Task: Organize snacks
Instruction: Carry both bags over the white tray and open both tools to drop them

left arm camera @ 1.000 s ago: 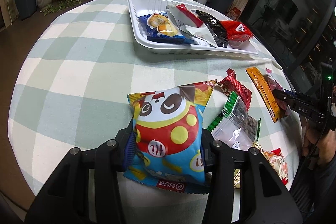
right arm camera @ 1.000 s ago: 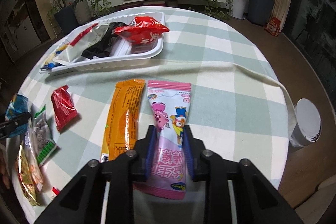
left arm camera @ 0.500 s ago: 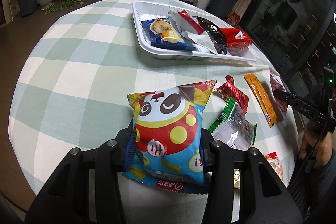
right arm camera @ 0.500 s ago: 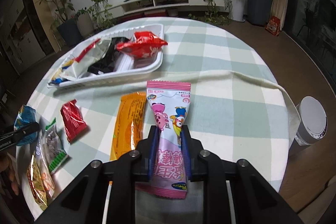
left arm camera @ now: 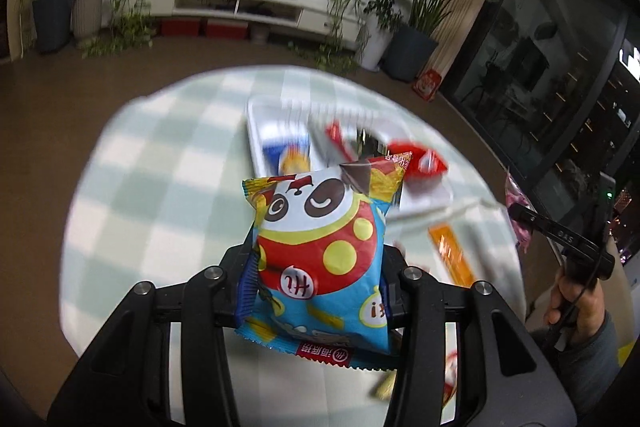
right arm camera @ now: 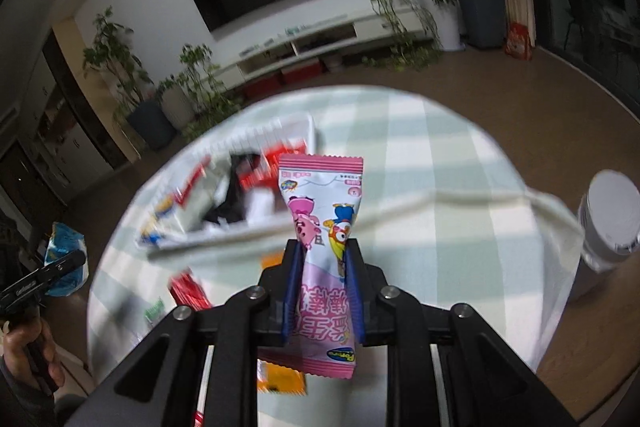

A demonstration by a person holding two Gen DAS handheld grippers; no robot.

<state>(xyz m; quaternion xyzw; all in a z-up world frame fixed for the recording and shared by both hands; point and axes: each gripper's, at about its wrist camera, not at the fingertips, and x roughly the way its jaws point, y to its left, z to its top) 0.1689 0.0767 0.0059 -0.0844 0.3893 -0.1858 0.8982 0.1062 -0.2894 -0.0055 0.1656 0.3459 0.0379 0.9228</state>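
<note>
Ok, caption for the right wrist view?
Right tool lifts pink snack packet above checked table, toward tray.

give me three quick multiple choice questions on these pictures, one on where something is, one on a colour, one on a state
1. Where is the white tray?
A. on the checked table
B. on the floor
C. on the TV shelf

2. What colour is the packet in the right gripper?
A. green
B. pink
C. black

3. What state is the left gripper in?
A. open and empty
B. shut on nothing
C. shut on the panda bag

Answers: 1 A, the tray sits on the green and white cloth. 2 B, its wrapper is pink with cartoon figures. 3 C, both fingers press the bag's sides.
</note>
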